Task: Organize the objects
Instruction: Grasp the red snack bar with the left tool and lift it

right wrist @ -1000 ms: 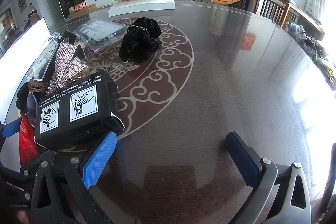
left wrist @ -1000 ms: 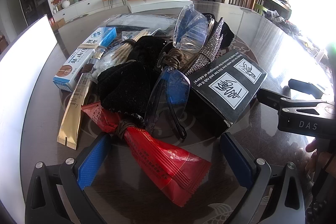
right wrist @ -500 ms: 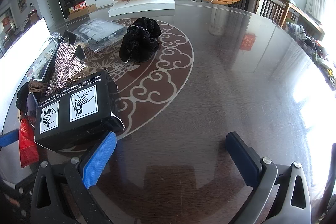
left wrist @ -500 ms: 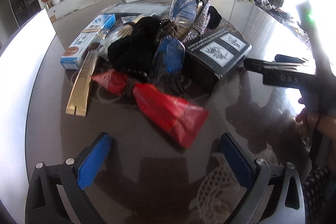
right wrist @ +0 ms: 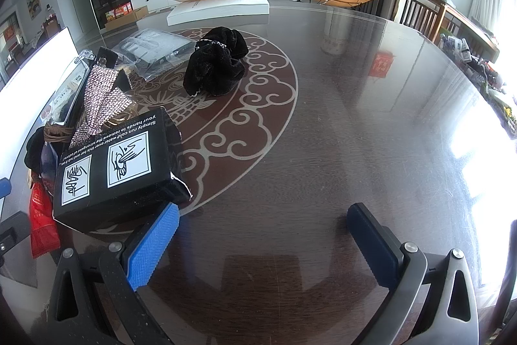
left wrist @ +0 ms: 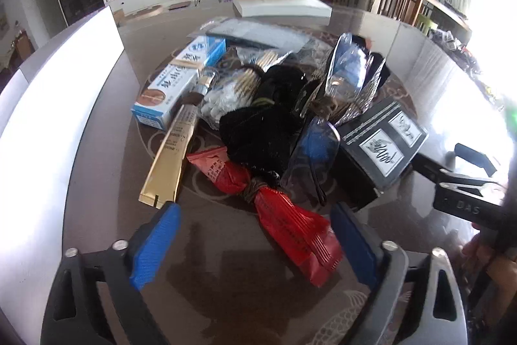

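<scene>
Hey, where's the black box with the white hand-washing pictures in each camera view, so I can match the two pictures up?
Left wrist view: the black box lies right of centre, at the right edge of the pile, just beyond the gripper's right finger.
Right wrist view: the same box sits at the lower left, just beyond the gripper's left blue pad.
Shared landmark: the red packet, in the middle foreground on the left wrist, peeks out left of the box on the right wrist.
</scene>
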The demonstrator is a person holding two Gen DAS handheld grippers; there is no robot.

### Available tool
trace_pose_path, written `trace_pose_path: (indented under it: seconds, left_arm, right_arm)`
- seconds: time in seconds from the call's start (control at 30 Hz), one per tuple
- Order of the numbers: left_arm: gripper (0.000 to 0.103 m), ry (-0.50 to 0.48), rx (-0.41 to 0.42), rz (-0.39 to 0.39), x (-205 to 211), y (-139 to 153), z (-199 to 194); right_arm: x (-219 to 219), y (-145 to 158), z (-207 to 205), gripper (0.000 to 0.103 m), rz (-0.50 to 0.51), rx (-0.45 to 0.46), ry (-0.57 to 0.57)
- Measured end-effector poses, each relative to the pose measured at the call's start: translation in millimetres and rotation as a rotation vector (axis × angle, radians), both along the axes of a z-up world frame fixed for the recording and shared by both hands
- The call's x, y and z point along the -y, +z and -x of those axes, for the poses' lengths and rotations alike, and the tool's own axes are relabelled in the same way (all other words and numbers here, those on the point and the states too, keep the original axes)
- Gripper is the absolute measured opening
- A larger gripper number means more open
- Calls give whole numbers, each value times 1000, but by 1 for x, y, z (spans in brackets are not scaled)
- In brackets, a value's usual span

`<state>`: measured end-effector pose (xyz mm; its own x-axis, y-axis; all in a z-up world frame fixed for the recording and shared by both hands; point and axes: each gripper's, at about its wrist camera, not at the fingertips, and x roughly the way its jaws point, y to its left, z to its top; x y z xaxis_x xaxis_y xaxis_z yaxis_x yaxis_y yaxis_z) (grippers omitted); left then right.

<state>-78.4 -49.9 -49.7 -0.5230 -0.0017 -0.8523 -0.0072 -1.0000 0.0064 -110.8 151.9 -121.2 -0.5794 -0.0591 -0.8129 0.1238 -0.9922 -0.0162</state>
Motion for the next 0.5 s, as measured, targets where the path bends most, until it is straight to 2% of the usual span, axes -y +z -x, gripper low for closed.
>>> trace_pose_path:
  seconds: [0.03,0.07,0.13,0.17,0.2,0.27,0.37,0.5]
  left_arm:
    - [74,-2,21,-2,0,-6,3]
    - [71,-1,3,0,0,-7,2]
    - [52,-9,-13,-1,1,-6,-2]
    - [33,-10,-17,1,3,-5,-4]
    - [26,-15,-16,11,4,-5,-7]
    - [22,-37,-11,-3,9,-5,-17]
    - [22,-74,-7,-25,16,-3,-40]
    - [23,-128,-1,-2,20,-3,-62]
  right_arm:
    - [0,0,0,103,0,0,0]
    - [0,0,0,103,0,0,0]
    - [0,0,0,103,0,0,0]
    - [1,0,0,103,0,0,0]
    - [0,0,0,103,0,0,0]
    - [0,0,0,103,0,0,0]
    - [0,0,0,103,0,0,0]
    - [0,0,0,103,0,0,0]
